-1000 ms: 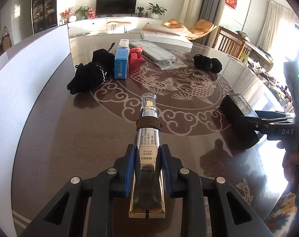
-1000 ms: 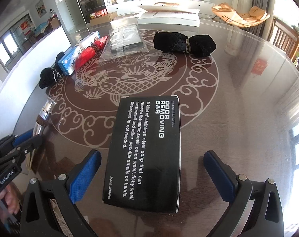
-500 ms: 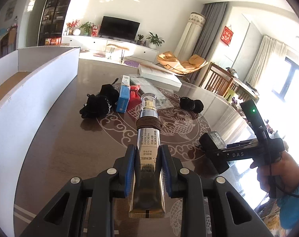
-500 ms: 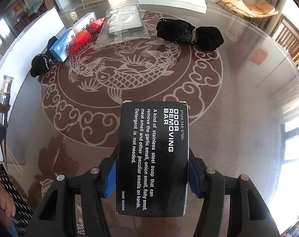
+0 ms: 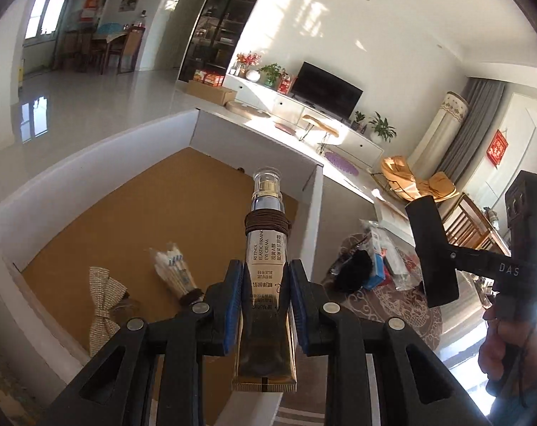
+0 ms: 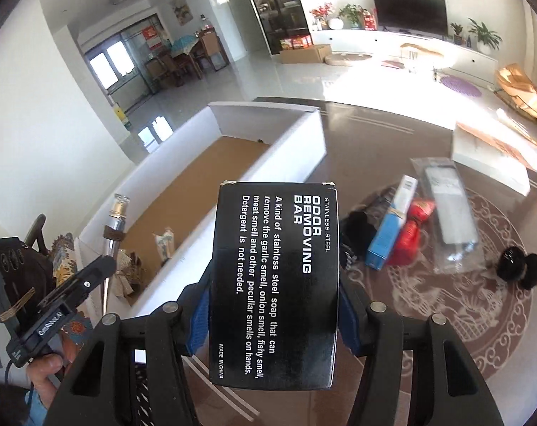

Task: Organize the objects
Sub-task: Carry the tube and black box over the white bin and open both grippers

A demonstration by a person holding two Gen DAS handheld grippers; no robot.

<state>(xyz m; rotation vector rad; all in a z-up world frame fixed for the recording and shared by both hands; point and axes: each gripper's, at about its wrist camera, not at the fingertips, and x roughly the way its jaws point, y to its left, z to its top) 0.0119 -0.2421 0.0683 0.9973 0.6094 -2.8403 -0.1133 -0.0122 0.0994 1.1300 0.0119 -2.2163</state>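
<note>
My left gripper is shut on a gold eye cream tube with a brown band round its neck. It hangs above the near end of a white box with a brown cardboard floor. My right gripper is shut on a black "odor removing bar" carton, held in the air beside the white box. In the left wrist view that carton hangs at the right, above the table. The tube shows at the left of the right wrist view.
Inside the white box lie a woven bow and a bundle of cotton swabs. On the patterned round table lie a blue carton, a red item, a clear packet, black pouches and a flat white box.
The right gripper closed on the black carton and lifted it off the table. Both grippers rose and swung left, so the tube now hangs over the white box.
</note>
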